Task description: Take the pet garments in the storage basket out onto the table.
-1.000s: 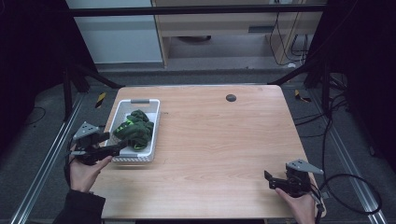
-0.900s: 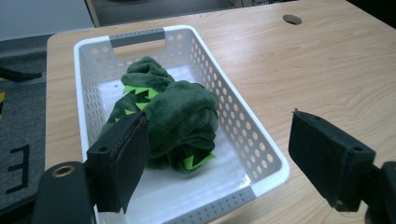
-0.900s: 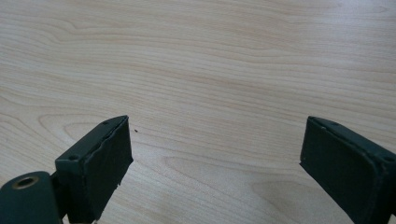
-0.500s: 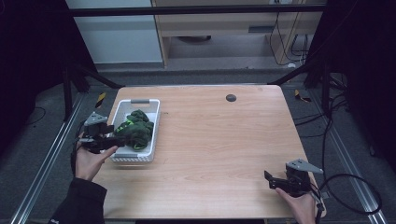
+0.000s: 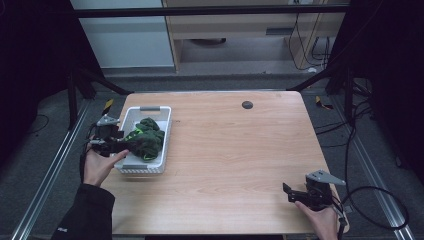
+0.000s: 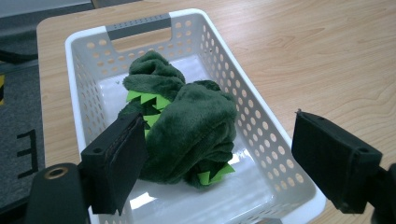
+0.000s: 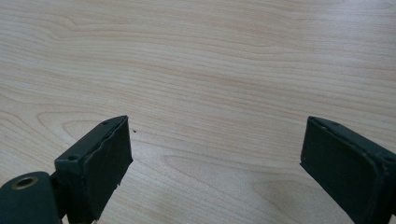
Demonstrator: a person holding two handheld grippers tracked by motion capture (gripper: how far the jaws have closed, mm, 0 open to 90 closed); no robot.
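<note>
A dark green plush toy with bright green spikes lies bunched in a white perforated basket at the table's left. My left gripper hangs open over the basket's near left edge, its jaws wide on either side of the plush without touching it. My right gripper rests open at the table's near right corner, over bare wood, with nothing between its jaws.
The wooden table has a small dark round hole near its far edge. Black frame bars and cables run along the floor on both sides. A grey handle sits at the basket's far end.
My left gripper has moved away from me and rightward, from beside the basket's near corner to over its left side at the plush. The right gripper has stayed put.
</note>
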